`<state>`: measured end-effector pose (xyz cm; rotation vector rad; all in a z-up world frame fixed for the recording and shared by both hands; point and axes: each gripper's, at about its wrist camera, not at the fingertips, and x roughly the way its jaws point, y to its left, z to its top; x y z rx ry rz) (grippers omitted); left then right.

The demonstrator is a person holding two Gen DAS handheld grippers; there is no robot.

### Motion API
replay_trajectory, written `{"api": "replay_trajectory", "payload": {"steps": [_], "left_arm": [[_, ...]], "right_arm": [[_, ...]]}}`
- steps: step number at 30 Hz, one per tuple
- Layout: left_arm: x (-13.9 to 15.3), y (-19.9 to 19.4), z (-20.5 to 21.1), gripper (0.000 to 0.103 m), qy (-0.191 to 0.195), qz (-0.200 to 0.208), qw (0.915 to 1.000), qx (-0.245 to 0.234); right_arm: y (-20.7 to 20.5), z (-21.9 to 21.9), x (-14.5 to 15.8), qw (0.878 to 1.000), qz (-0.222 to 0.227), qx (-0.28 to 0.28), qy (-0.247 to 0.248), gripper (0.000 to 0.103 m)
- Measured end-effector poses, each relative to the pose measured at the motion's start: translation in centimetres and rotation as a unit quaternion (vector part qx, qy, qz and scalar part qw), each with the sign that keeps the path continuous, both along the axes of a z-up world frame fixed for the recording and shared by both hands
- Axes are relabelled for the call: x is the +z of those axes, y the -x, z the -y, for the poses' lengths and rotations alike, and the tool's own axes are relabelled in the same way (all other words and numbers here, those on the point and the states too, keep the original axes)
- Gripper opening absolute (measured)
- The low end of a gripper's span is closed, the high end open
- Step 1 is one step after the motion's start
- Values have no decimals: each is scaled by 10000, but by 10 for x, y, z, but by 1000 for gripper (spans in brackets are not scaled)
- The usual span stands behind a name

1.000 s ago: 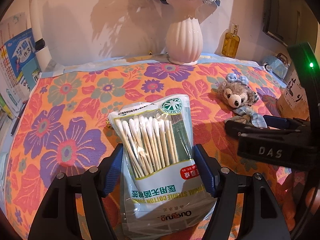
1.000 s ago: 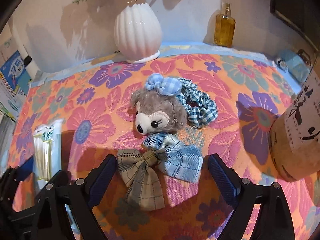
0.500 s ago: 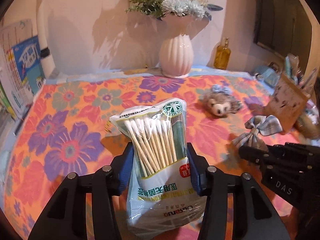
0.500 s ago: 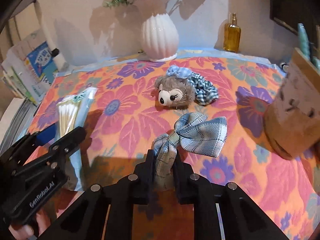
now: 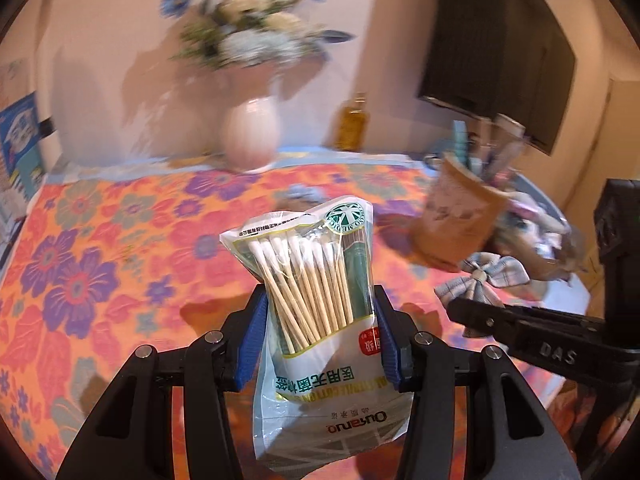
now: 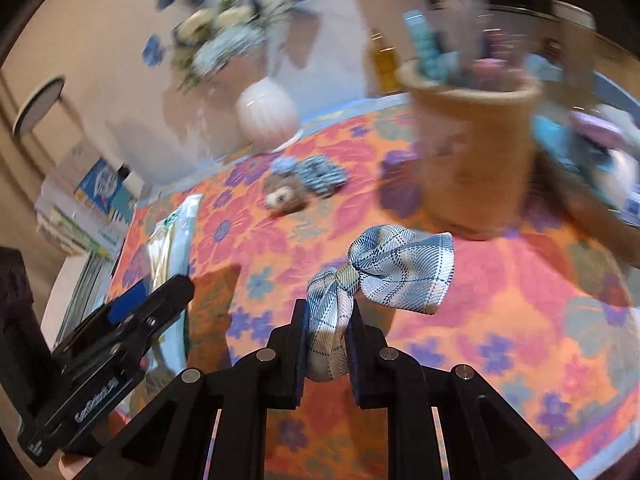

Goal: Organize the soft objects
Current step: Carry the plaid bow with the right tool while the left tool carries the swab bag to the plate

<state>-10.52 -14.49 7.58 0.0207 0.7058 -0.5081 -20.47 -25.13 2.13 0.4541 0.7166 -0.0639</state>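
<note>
Since a sec ago both grippers have lifted off the tablecloth (image 5: 92, 240) w/ their loads, and the views now tilt up and swing right, so the brown pot (image 6: 476, 152) fills much more of the right wrist view (background blurred, things are moving fast).

Largest first: the floral tablecloth covers the whole table. At the back stands the white vase (image 5: 250, 136) w/ flowers, an amber bottle (image 5: 352, 126) beside it. The pot, stuffed w/ bits too blurred to name, sits at the right side, and a heap of soft stuff lies just beyond it.

The bag of cotton swabs (image 5: 320, 300) is up in the air, clamped between the blue pads of the left gripper (image 5: 320, 340); jaws pressed on both sides of the bag. The plaid bow (image 6: 384, 272) is also off the cloth, one wing pinched tight in the right gripper (image 6: 328, 344), the other wing hanging free.

The plush toy (image 6: 286, 198) and the checked scrunchie (image 6: 322, 174) lie on the cloth, touching each other, well apart from both grippers.

My read: both picks are done, and the carry toward the pot side is on. Toy & scrunchie are yet to collect.
</note>
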Motion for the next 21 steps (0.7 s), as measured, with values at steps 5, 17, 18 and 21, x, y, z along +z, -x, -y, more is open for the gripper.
{"api": "replay_trajectory", "payload": {"steps": [5, 17, 18, 21], "left_arm": [[17, 29, 49, 46, -57, 195, 9983, -554], [63, 54, 184, 46, -86, 213, 9812, -1917], [72, 50, 198, 46, -72, 344, 9792, -1999], [87, 37, 228, 46, -87, 558, 9759, -2107]], "right_arm": [[43, 46, 12, 9983, 60, -584, 14, 16], [128, 152, 55, 9796, 805, -1838, 143, 17], [131, 159, 60, 9772, 908, -1912, 184, 16], [129, 182, 71, 9712, 1057, -2127, 194, 17]]}}
